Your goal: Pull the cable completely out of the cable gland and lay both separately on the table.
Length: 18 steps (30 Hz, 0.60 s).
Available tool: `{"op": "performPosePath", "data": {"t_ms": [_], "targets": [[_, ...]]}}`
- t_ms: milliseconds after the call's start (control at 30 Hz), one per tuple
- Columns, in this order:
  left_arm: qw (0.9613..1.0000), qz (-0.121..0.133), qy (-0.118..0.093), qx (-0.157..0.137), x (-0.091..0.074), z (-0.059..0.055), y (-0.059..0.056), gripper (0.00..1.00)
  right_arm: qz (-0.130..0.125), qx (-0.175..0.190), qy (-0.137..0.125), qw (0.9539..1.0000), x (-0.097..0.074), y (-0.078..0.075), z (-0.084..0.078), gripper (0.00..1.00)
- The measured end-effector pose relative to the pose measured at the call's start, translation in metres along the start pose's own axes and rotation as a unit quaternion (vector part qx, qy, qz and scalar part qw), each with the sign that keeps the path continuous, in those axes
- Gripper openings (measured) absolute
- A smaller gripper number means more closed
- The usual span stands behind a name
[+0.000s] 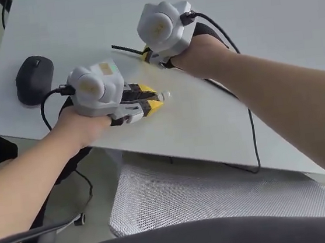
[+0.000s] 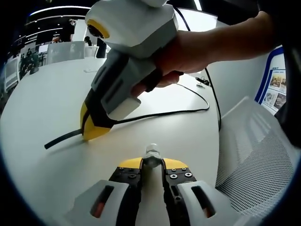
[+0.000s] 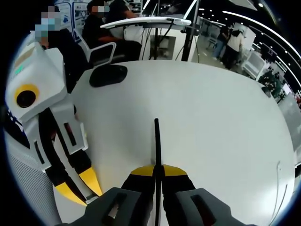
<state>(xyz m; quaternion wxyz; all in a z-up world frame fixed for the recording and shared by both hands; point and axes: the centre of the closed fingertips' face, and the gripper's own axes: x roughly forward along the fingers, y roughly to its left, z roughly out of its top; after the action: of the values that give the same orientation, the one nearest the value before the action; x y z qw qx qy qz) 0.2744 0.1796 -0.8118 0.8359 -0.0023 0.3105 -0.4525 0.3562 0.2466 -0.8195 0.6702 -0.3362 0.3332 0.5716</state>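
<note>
the left gripper (image 2: pixel 152 162) has its jaws closed on the small pale cable gland (image 2: pixel 152 151), which pokes out of the tips toward 12 o'clock. the right gripper (image 3: pixel 158 168) has its jaws pinched on the black cable (image 3: pixel 156 141), whose free end runs straight to 12 o'clock over the white worktop (image 3: pixel 211 117). in the left gripper view the cable crosses from 9 to 3 o'clock beyond the gland, apart from it. the two look separated, i judge, so each hand can lower its own piece.
</note>
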Motion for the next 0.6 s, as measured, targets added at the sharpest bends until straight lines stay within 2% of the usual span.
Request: {"op": "performPosePath", "data": {"t_ms": [367,400,600], "targets": [[0.9999,0.005,0.001,-0.010,-0.0006,-0.0001,0.0006,0.18,-0.002,0.008,0.000,1.0000,0.0002,-0.0006,-0.0008,0.00],[0.9999,0.005,0.000,-0.010,-0.0006,0.0001,0.0004,0.19,0.005,0.016,-0.004,0.9999,0.0002,0.0018,-0.0001,0.01],[0.9999,0.009,-0.001,-0.013,-0.0010,0.0008,0.0022,0.20,-0.001,0.009,-0.003,1.0000,-0.0002,-0.0005,0.0002,0.03]]}}
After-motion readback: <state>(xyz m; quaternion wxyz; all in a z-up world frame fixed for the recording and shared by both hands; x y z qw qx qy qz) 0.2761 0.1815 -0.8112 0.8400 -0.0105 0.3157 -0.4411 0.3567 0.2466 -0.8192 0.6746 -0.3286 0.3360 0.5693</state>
